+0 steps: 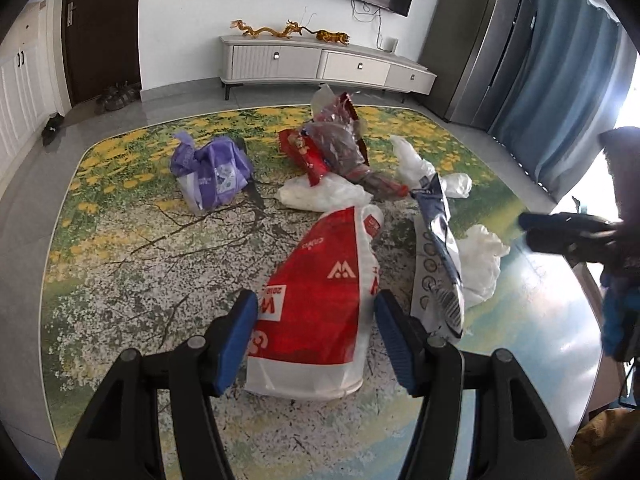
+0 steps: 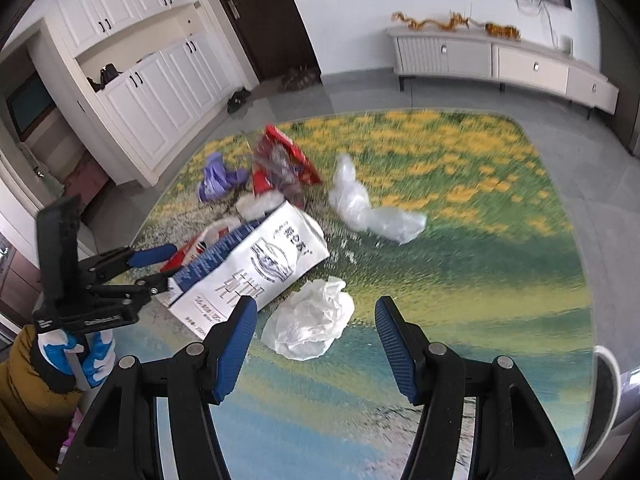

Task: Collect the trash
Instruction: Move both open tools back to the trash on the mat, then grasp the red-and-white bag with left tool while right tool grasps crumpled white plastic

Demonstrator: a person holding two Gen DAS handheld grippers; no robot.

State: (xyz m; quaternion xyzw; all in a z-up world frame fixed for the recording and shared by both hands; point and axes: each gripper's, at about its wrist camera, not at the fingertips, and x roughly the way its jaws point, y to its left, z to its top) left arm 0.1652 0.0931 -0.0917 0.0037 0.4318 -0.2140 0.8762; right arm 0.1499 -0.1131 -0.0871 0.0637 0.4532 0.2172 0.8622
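Observation:
Trash lies on a table with a flower-print top [image 1: 132, 264]. My left gripper [image 1: 316, 336] is open, its blue pads on either side of a red and white plastic bag [image 1: 320, 304]. A white and blue package [image 1: 438, 268] lies to its right. Behind are a purple bag [image 1: 212, 168], red snack wrappers [image 1: 332, 148] and clear plastic bags [image 1: 328, 196]. My right gripper [image 2: 316, 340] is open, just above a crumpled white tissue [image 2: 312, 324] beside the white and blue package [image 2: 256, 268]. The left gripper also shows in the right wrist view [image 2: 160, 268].
A clear plastic bag [image 2: 372, 208] lies further back on the table. A TV cabinet [image 1: 328, 64] stands on the far wall, a fridge [image 1: 480, 48] and blue curtain [image 1: 560, 88] to the right, white cupboards [image 2: 152, 80] to the left.

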